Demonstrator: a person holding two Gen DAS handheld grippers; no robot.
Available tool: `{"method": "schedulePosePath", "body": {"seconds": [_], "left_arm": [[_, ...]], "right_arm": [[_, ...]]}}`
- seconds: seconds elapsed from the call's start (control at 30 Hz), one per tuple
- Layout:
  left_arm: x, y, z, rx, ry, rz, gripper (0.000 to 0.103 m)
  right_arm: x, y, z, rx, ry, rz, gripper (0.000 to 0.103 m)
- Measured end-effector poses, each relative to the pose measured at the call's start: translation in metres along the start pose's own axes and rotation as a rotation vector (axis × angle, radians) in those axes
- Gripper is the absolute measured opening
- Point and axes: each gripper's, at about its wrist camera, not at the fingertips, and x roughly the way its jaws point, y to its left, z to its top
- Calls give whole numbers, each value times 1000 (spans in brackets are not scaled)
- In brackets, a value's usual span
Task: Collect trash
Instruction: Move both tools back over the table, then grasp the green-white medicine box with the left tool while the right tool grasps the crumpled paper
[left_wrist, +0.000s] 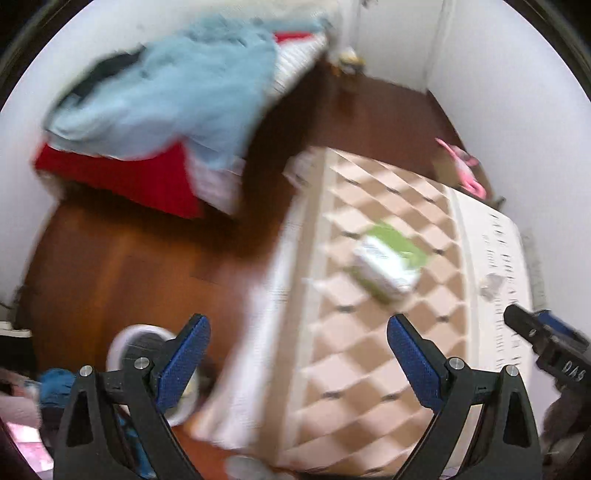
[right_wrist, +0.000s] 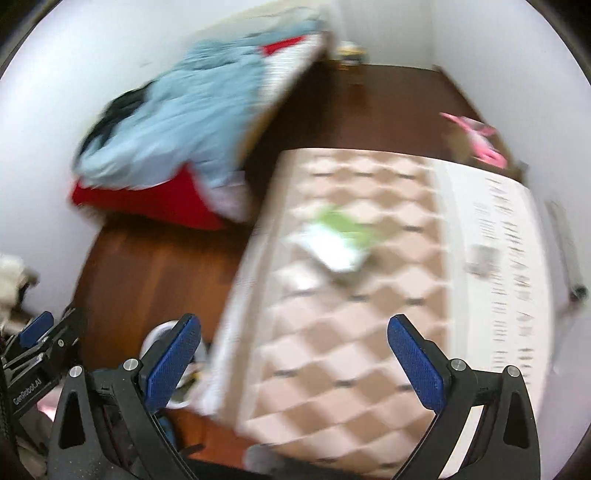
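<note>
Hovering over a checkered worktop, both views blurred. Left gripper and right gripper: fingers spread wide, holding nothing. Green-and-white wrapper lying mid-worktop, ahead of both. Small crumpled scrap on the white strip farther right. White bin on floor, left.

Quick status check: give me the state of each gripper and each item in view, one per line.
Left gripper: open, empty, above the table edge.
Right gripper: open, empty, above the table.
Green-white packet: lying flat on the table, untouched.
Small crumpled scrap: lying on the table's white strip.
Bin: on the floor beside the table, open-topped.
Blue blanket: rumpled on the bed.
Pink item: beyond the table; blurred.
</note>
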Motion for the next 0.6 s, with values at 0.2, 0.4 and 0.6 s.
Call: {"method": "schedulePosePath", "body": {"seconds": [0.2,0.4,0.6], "left_arm": [[83,-50,41,-161,135,-110,96],[160,-65,55,-343,288,-95,96],[196,-69,50,-422,354,-89,92]], "right_arm": [[41,-114,27,150,39,-139,102],[93,-186,50,306,71,-187,97],[148,-214,63,367,129,-216,86]]}}
